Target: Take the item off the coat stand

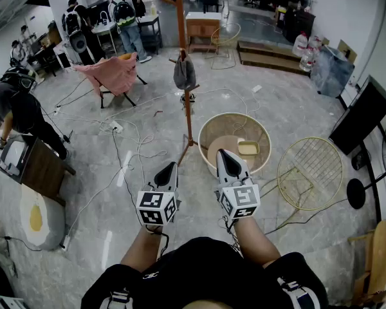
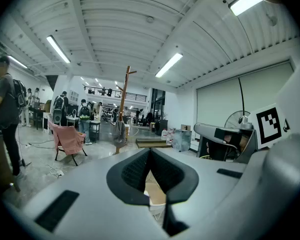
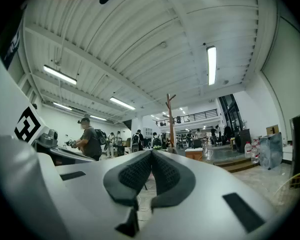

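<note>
Mid-floor in a busy workshop, a wooden coat stand (image 1: 184, 37) rises from the grey floor (image 1: 296, 108), with a grey item (image 1: 184, 73) hanging from a peg partway up its pole. A person facing it holds two grippers side by side, low in front of the body and well short of the stand. The left gripper (image 1: 167, 167) has its jaws pressed together at the tips with nothing between them, as its own view confirms (image 2: 149, 151). The right gripper (image 1: 224, 154) is the same, its dark pads meeting and empty (image 3: 151, 154). Both point towards the stand, and the grey item (image 2: 119, 130) shows beyond the left gripper, still on its peg. Just right of the stand's feet sits a round basket (image 1: 209, 131), the right gripper's tip overlapping its near rim from above. A yellow wire frame (image 1: 310, 172) lies further right. Left of the stand, a pink chair (image 1: 116, 73) sits among loose cables (image 1: 125, 140). People (image 1: 125, 18) stand at tables along the floor's far edge.
</note>
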Demonstrator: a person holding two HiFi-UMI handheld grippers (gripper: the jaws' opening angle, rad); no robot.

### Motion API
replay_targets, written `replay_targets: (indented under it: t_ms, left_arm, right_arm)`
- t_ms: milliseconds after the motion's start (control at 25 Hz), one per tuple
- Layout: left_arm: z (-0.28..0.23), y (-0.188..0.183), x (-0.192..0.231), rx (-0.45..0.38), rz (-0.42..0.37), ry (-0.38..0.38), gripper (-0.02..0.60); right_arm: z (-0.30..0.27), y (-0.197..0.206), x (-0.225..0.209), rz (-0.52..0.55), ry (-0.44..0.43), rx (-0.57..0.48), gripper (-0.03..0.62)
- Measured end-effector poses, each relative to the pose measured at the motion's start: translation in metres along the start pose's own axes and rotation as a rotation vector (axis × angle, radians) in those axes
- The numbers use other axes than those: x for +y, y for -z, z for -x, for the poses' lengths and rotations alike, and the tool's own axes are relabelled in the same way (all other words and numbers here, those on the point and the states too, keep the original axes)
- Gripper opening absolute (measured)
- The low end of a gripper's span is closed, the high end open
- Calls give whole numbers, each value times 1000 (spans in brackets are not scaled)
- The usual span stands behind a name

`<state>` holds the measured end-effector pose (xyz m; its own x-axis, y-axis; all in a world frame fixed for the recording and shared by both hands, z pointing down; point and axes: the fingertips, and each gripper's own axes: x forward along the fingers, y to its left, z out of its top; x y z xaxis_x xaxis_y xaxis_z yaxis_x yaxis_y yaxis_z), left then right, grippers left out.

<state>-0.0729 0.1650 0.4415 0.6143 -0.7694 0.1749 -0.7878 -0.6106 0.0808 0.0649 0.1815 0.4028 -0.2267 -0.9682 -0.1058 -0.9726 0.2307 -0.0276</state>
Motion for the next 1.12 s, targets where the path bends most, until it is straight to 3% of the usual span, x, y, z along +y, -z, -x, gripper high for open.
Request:
replay_targets:
  t_ms: [800,1120]
  left_arm:
    - [-31,16,-43,14,-13,-32,12]
    - [-63,12,-29,-14,-7,-40,12]
  right_arm:
    - [6,8,-51,-32,-36,-19,15]
    - [-22,15,-66,-22,-45,-26,15]
